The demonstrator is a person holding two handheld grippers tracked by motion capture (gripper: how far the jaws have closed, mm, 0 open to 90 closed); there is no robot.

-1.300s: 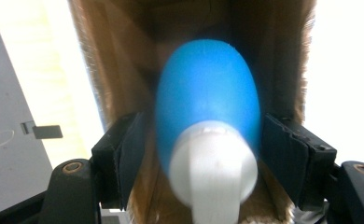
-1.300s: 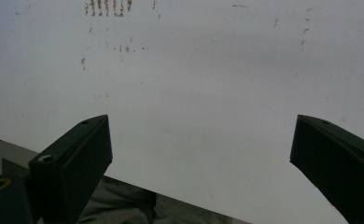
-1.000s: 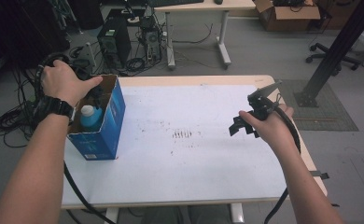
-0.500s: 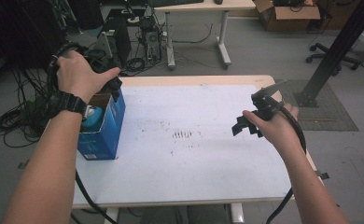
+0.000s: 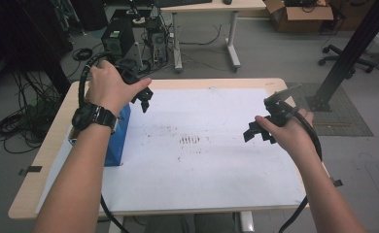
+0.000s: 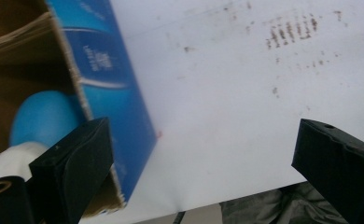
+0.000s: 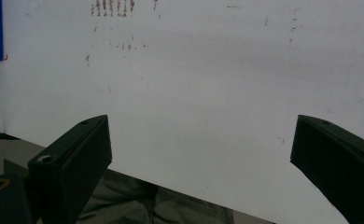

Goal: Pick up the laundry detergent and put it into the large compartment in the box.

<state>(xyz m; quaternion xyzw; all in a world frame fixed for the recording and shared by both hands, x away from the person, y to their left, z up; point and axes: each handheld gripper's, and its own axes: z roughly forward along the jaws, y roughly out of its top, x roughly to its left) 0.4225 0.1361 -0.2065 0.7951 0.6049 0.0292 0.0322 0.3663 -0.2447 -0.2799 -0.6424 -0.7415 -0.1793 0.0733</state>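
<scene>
My left gripper (image 5: 144, 97) is up out of the blue box (image 5: 117, 141) (jaws wide, holding nothing) and now hangs past its table-side edge.

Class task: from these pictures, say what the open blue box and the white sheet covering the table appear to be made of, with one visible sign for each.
Open blue box: probably printed cardboard with a slight sheen; its inner walls and cut edge are plain brown.
White sheet: looks like matte paper or thin board, lying flat and marked with small brownish stains; which of the two is unclear.

High view overlooks table (image 5: 202, 82); gripper views skim it closely.
</scene>
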